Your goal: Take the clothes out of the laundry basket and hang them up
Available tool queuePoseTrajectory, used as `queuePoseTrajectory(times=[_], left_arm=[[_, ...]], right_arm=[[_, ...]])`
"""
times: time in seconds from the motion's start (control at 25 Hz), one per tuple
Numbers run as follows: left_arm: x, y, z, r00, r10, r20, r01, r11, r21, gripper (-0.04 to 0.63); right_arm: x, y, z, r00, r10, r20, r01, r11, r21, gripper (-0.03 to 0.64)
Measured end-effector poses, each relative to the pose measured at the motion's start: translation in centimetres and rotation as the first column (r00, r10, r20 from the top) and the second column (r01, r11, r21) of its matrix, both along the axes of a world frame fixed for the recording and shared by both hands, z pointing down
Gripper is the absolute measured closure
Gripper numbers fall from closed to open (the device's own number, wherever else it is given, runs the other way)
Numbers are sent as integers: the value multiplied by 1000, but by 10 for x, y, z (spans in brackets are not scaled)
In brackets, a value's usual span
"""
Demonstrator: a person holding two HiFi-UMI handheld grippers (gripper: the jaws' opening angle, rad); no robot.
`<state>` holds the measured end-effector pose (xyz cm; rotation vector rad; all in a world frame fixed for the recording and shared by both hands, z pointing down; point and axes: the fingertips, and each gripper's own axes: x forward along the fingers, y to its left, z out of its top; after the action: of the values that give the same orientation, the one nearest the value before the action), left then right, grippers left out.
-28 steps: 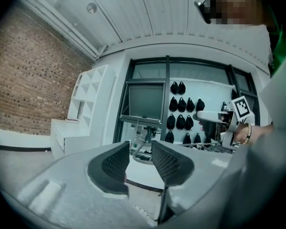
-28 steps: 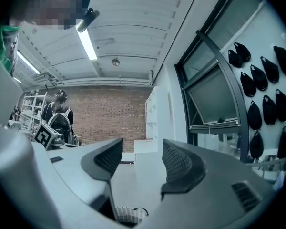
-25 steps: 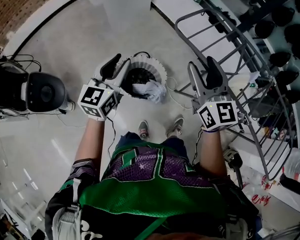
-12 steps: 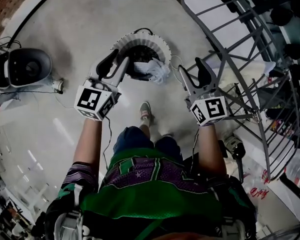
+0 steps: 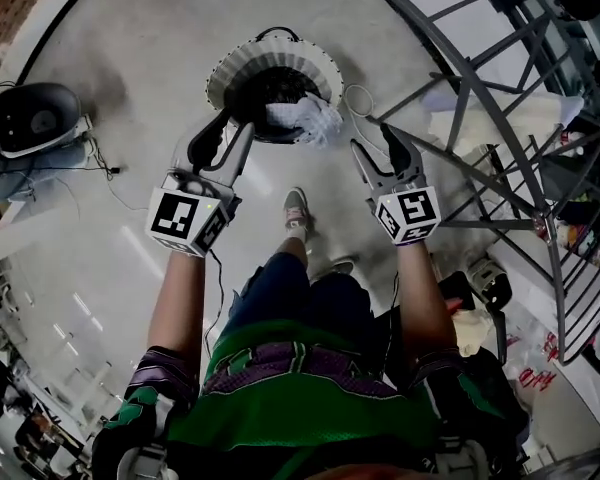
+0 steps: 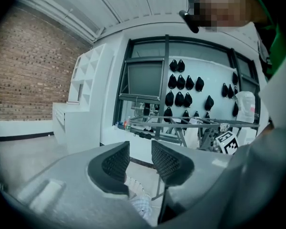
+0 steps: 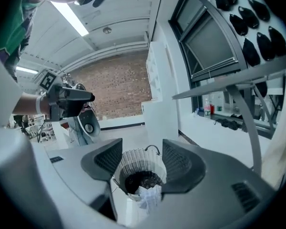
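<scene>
Head view: both forearms stretch forward and slightly down, and the left gripper (image 5: pixel 225 136) and right gripper (image 5: pixel 382 150) have sunk closer to the floor than a second ago. The pick is near, though nothing is taken yet. Each claw is spread and empty (pads bare). Just beyond stands the white ribbed round laundry basket (image 5: pixel 230 68), with a crumpled white cloth (image 5: pixel 305 120) draped over its near rim.

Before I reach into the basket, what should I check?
1. Left gripper open, empty: ok.
2. Right gripper open, empty: ok.
3. Basket upright, ahead of both grippers: ok.
4. White cloth draped over the rim, exposed: ok.
5. Rack has bare bars: ok.
6. Cloth free of the dark clothes inside: cannot tell.
</scene>
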<state>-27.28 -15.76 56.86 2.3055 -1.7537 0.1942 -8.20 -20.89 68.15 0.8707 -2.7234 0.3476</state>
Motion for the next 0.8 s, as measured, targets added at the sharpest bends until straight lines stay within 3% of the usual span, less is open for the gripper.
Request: queuePoseTrajectory(times=[0.8], left_arm=[[24, -7, 152, 999, 17, 35, -16, 1000, -21, 443]], right_arm=[[-29, -5, 278, 992, -83, -91, 72, 991, -113, 371]])
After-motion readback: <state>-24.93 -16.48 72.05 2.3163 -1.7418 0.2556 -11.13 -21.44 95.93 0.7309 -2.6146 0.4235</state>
